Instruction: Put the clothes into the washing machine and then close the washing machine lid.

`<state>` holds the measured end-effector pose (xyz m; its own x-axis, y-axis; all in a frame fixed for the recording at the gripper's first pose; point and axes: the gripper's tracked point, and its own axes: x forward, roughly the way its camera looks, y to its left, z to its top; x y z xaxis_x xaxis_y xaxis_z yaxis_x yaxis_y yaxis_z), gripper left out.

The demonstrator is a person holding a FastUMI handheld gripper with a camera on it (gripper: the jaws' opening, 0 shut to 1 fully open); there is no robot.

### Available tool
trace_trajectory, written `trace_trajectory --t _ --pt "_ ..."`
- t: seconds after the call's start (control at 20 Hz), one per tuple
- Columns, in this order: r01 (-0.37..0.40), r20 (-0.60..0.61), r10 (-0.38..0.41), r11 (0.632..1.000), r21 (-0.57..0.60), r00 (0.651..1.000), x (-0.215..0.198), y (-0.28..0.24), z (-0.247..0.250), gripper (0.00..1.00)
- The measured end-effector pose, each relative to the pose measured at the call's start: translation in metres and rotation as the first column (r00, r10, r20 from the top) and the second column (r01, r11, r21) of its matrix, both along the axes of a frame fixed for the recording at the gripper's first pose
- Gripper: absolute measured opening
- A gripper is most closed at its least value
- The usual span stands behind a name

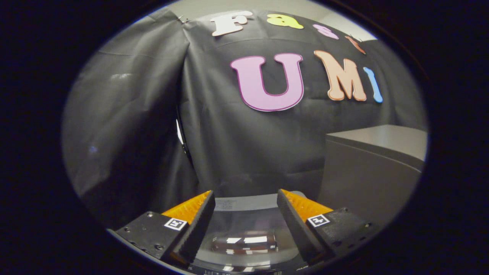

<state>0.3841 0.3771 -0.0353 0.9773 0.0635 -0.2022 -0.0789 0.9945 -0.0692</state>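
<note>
We see the gripper w/ fingers spread wide apart, nothing between them. Below and between the fingers sits the washing machine lid, glossy see-through top, looks shut, light reflections on it. Clothes: can't tell where they are. A grey cabinet stands just right of the machine, beyond the right finger. Black cloth wall hangs behind both.
</note>
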Motion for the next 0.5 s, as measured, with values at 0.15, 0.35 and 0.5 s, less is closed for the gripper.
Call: trace_trajectory --t 0.15,0.35,0.5 --pt "-0.012 0.020 0.013 0.999 -0.046 1.000 -0.008 0.002 0.000 0.97" --pt "-0.027 0.031 0.029 0.998 -0.062 0.999 -0.020 0.000 0.007 0.97" --pt "-0.037 0.038 0.040 0.996 -0.082 0.998 -0.035 0.000 0.014 0.97"
